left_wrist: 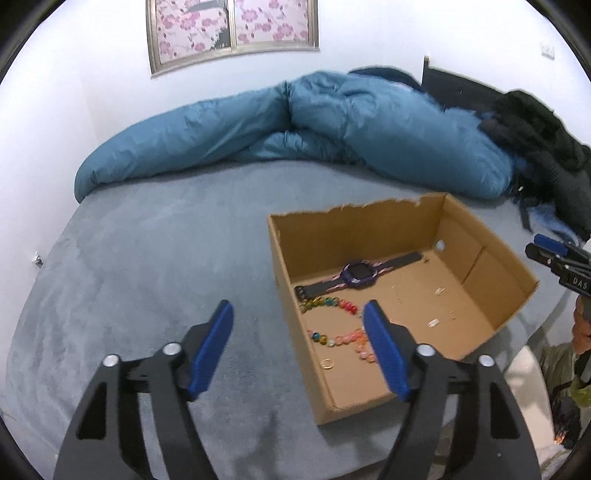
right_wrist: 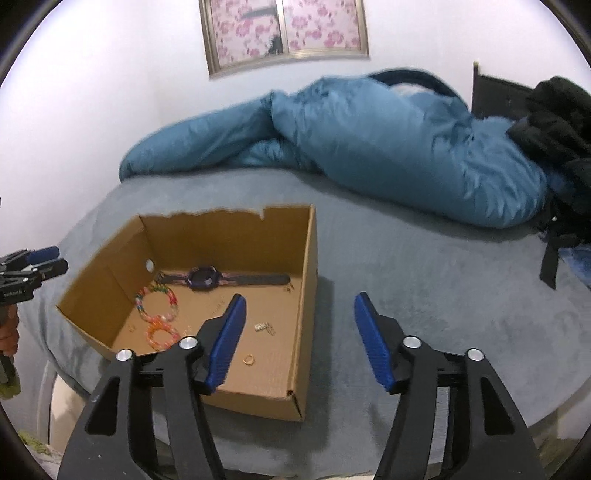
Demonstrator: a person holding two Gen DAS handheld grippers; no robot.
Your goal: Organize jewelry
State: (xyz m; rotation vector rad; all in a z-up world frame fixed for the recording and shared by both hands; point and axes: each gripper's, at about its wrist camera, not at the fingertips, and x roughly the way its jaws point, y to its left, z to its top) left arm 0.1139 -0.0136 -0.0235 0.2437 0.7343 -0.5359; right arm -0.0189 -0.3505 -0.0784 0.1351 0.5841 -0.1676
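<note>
An open cardboard box (left_wrist: 282,280) sits on the grey bed. Inside lie a purple watch (left_wrist: 356,275), two bead bracelets (left_wrist: 332,306), a gold ring (left_wrist: 326,364) and small metal bits. My left gripper (left_wrist: 298,308) hovers open over the box's near left wall, nothing between its blue pads. In the right wrist view the same box (right_wrist: 310,295) holds the watch (right_wrist: 202,277), the bracelets (right_wrist: 157,299) and a gold ring (right_wrist: 249,359). My right gripper (right_wrist: 299,298) stands open above the box's right wall, holding nothing.
A rumpled blue duvet (left_wrist: 295,129) lies across the far side of the bed, with dark clothing (left_wrist: 546,140) at the far right. The bed's edge runs just in front of the box. A white wall with a floral window (left_wrist: 232,29) stands behind.
</note>
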